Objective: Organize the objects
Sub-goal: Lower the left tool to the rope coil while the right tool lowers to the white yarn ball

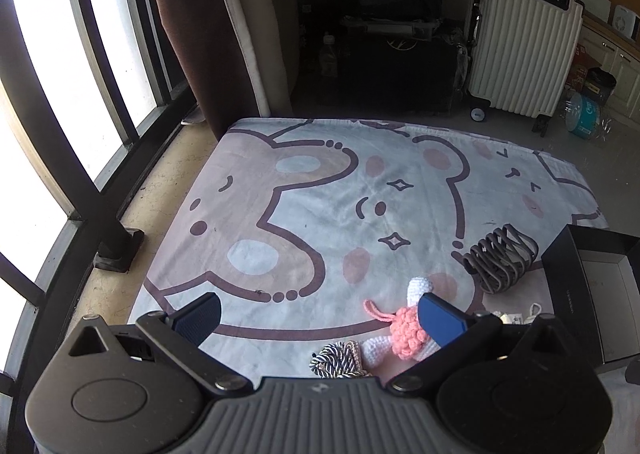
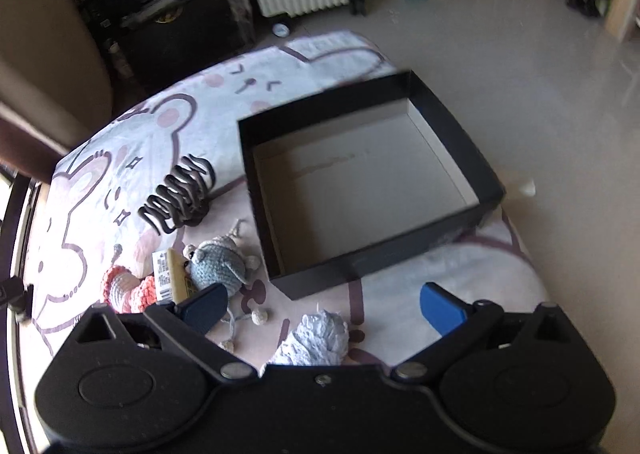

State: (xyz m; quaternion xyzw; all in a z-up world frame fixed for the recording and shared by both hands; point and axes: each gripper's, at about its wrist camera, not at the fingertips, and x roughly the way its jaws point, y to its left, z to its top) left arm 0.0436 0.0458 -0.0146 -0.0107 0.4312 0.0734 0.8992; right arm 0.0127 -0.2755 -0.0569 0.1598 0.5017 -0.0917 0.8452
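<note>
- On the bear-print mat (image 1: pixel 320 190) lie the loose things: a pink doll (image 1: pixel 406 332), a grey doll (image 2: pixel 218 264), a blue pompom (image 2: pixel 316 340), a dark coil (image 2: pixel 180 194), a braided cord (image 1: pixel 338 362) and a tagged card (image 2: pixel 166 274).
- Both dolls and the pompom look like soft, light yarn work; they should squash under the fingers and not slip. I would pinch each across the body, not by a loop or string.
- Coil looks like stiff, springy wire or plastic; taking 1 end loop risks it swinging, so a grip across the middle seems safer.
- Box (image 2: pixel 452 118) is black outside, pale inside, open-topped and holds nothing. It sits on the mat's right part, just beside the grey doll.
- Left gripper (image 1: pixel 320 318) is spread wide, holding nothing, with the pink doll partly hidden behind its right finger.
- Right gripper (image 2: pixel 322 308) is also spread and bare, above the pompom.
</note>
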